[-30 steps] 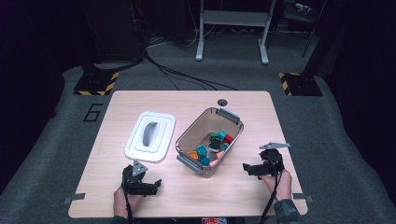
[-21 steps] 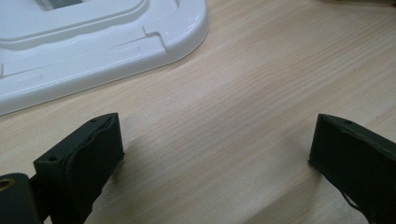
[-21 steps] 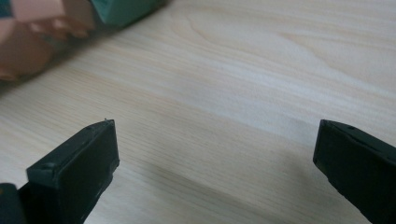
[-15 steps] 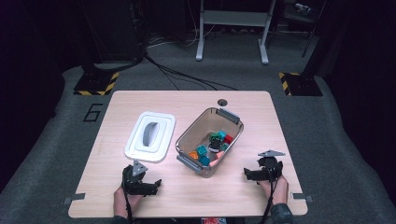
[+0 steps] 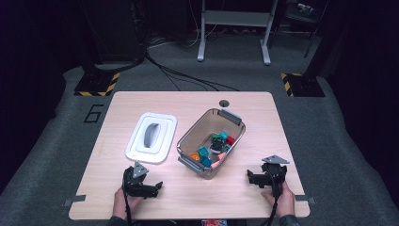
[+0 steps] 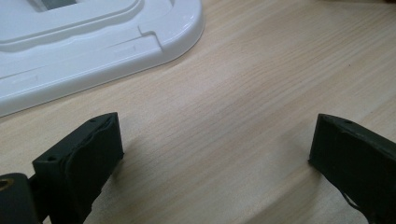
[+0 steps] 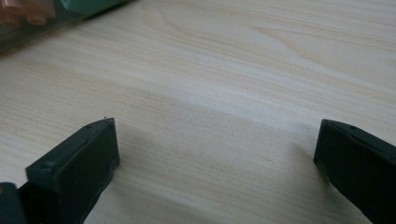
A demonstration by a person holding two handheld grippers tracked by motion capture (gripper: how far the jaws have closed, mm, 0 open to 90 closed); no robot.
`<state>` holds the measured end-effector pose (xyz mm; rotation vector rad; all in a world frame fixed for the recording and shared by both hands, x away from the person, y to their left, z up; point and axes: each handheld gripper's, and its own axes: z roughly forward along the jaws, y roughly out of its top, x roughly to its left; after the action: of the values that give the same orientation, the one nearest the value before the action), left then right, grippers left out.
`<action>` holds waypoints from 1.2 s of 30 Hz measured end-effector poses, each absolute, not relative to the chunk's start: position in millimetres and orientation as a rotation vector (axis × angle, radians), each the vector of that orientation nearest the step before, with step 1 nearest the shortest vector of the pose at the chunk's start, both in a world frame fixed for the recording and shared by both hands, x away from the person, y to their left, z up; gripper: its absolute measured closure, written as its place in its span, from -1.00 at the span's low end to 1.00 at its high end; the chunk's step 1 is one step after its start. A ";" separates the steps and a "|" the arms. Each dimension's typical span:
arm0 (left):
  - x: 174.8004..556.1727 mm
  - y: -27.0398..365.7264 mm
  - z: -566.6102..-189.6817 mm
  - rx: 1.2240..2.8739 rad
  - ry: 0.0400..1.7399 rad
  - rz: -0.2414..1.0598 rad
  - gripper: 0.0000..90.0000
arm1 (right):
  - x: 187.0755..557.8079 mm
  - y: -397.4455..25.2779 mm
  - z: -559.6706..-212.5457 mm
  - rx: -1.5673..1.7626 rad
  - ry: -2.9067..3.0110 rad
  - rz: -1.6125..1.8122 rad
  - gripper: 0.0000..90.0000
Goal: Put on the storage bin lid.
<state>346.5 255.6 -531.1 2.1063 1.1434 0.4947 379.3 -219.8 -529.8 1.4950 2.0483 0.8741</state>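
Note:
A clear plastic bin [image 5: 193, 134] with grey handles stands mid-table, holding several small coloured blocks [image 5: 203, 151]. Its white lid [image 5: 151, 137] lies flat to the left of it. My left gripper [image 5: 159, 185] rests low on the table near the front edge, below the lid, open with bare wood between its jaws [image 6: 215, 144]. The lid's corner [image 6: 93, 42] sits just beyond it. My right gripper [image 5: 249, 177] rests on the table at the front right, open and empty [image 7: 215, 144], with the bin's edge [image 7: 28, 23] at the upper left of the right gripper view.
The wooden table [image 5: 263, 117] has a small round hole [image 5: 223, 102] near its far edge. Grey carpet surrounds it, with cables and a metal stand's legs [image 5: 233, 33] beyond. Hazard-striped bases [image 5: 96, 87] stand on the floor at both far corners.
The right gripper has drawn back slightly toward the front edge and settled lower on the table. The left gripper has stayed put.

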 end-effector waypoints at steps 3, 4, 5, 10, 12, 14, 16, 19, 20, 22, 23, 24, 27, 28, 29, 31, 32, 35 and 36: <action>347.0 256.3 -531.2 2.105 1.141 0.490 -0.94 | 376.8 -220.3 -529.8 1.500 2.050 0.875 -1.00; 346.8 256.2 -531.3 2.103 1.145 0.490 -0.94 | 376.5 -221.4 -529.6 1.493 2.060 0.879 -1.00; 346.6 255.9 -530.8 2.104 1.154 0.490 -0.94 | 376.8 -223.8 -529.8 1.461 2.085 0.882 -1.00; 348.9 259.2 -527.2 2.148 1.167 0.485 -0.94 | 378.6 -223.4 -529.8 1.453 2.091 0.890 -1.00; 350.5 262.7 -526.2 2.139 1.174 0.493 -0.94 | 379.4 -223.4 -529.8 1.439 2.100 0.886 -1.00; 351.9 267.5 -523.0 2.136 1.177 0.489 -0.94 | 380.3 -221.7 -529.8 1.444 2.101 0.891 -1.00; 354.3 270.7 -519.8 2.107 1.186 0.488 -0.94 | 381.5 -221.6 -529.8 1.426 2.113 0.891 -1.00; 358.5 274.8 -512.8 2.062 1.213 0.491 -0.95 | 382.8 -221.2 -529.7 1.421 2.122 0.899 -1.00; 360.5 277.0 -510.1 2.063 1.215 0.490 -0.95 | 383.1 -221.6 -529.7 1.415 2.130 0.900 -1.00; 362.4 278.4 -508.0 2.050 1.224 0.494 -0.95 | 383.4 -221.8 -529.7 1.409 2.134 0.901 -1.00; 364.6 279.5 -506.2 2.036 1.234 0.498 -0.95 | 383.5 -222.1 -529.7 1.406 2.140 0.904 -1.00; 369.1 282.8 -502.0 2.024 1.246 0.499 -0.94 | 383.5 -221.9 -529.7 1.409 2.143 0.908 -1.00; 377.0 286.3 -498.1 1.999 1.276 0.504 -0.93 | 384.2 -222.4 -529.7 1.398 2.146 0.906 -1.00; 377.0 286.3 -498.1 1.999 1.276 0.504 -0.93 | 384.2 -222.4 -529.7 1.398 2.146 0.906 -1.00; 382.9 287.4 -496.3 1.988 1.294 0.499 -0.93 | 384.0 -222.3 -529.7 1.400 2.146 0.906 -1.00; 388.5 288.9 -494.1 1.978 1.308 0.503 -0.92 | 383.6 -222.2 -529.6 1.406 2.145 0.907 -1.00; 388.5 288.9 -494.1 1.978 1.308 0.503 -0.92 | 383.6 -222.2 -529.6 1.406 2.145 0.907 -1.00; 397.0 292.2 -490.5 1.969 1.333 0.513 -0.93 | 384.3 -223.5 -529.9 1.387 2.148 0.911 -1.00; 402.1 294.1 -488.8 1.951 1.352 0.527 -0.95 | 384.3 -223.5 -529.8 1.387 2.149 0.912 -1.00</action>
<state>402.1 294.1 -488.8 1.9514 1.3520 0.5271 384.3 -223.5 -529.8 1.3868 2.1490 0.9116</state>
